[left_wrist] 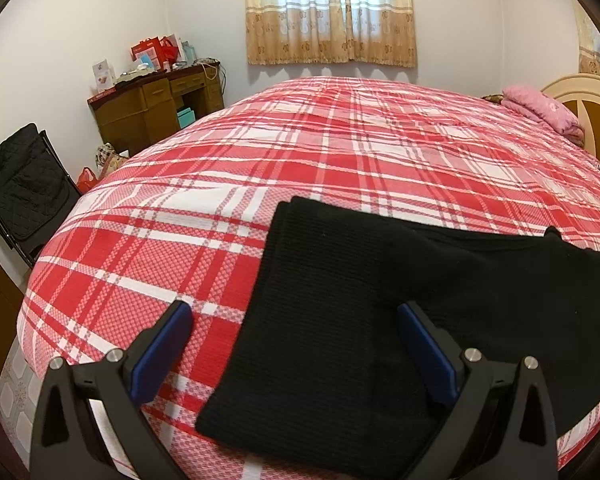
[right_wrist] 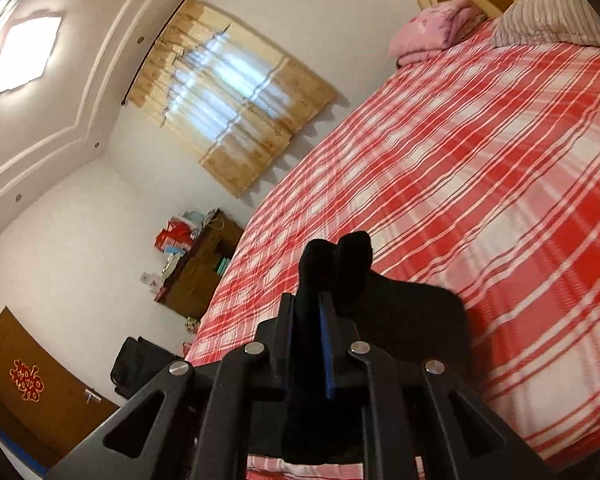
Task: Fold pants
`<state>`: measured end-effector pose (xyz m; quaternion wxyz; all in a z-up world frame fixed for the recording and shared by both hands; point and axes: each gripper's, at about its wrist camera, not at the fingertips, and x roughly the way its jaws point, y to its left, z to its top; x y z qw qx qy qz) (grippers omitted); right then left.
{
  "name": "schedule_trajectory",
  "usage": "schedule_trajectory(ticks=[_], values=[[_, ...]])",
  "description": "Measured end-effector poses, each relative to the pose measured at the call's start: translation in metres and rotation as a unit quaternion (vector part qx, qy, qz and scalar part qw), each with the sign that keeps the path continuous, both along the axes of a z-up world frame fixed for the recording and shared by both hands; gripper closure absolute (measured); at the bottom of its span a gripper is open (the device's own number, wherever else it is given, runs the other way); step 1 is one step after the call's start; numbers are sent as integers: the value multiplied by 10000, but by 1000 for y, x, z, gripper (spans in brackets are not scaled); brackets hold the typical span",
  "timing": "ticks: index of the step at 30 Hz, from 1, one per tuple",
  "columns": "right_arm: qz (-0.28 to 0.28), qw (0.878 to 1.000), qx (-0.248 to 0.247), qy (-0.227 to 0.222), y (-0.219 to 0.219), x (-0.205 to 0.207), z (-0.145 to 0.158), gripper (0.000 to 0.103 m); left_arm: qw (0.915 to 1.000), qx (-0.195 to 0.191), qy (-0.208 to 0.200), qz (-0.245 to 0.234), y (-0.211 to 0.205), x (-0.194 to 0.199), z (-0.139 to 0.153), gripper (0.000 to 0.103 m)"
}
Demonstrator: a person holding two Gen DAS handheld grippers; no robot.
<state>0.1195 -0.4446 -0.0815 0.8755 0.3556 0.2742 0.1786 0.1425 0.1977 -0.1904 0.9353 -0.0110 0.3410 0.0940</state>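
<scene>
Black knit pants [left_wrist: 340, 320] lie on the red and white plaid bed [left_wrist: 220, 184], near its front edge, running right from a squared end on the left. My left gripper [left_wrist: 294, 312] is open just above the pants, its blue pads [left_wrist: 168, 344] straddling the left part of the cloth. My right gripper [right_wrist: 306, 300] is shut on a bunched fold of the pants [right_wrist: 340, 264], lifted off the bed with the view tilted. The rest of the pants [right_wrist: 420, 316] trails down to the bedspread.
A pink folded quilt [left_wrist: 540, 108] and a striped pillow [right_wrist: 552, 12] lie by the headboard [left_wrist: 580, 92]. A wooden desk [left_wrist: 152, 108] with bags stands at the far left corner. A black chair [left_wrist: 24, 188] stands left of the bed. A curtained window [left_wrist: 328, 12] is behind.
</scene>
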Motion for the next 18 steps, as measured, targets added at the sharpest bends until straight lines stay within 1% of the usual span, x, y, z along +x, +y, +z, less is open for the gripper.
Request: schedule_trajectory(ticks=[12, 18], values=[[656, 9976, -152, 177, 79, 27, -18, 91, 10000, 4, -83, 7, -2, -2, -2, 0], [986, 9943, -245, 316, 120, 38, -33, 91, 9999, 4, -112, 17, -2, -4, -2, 0]])
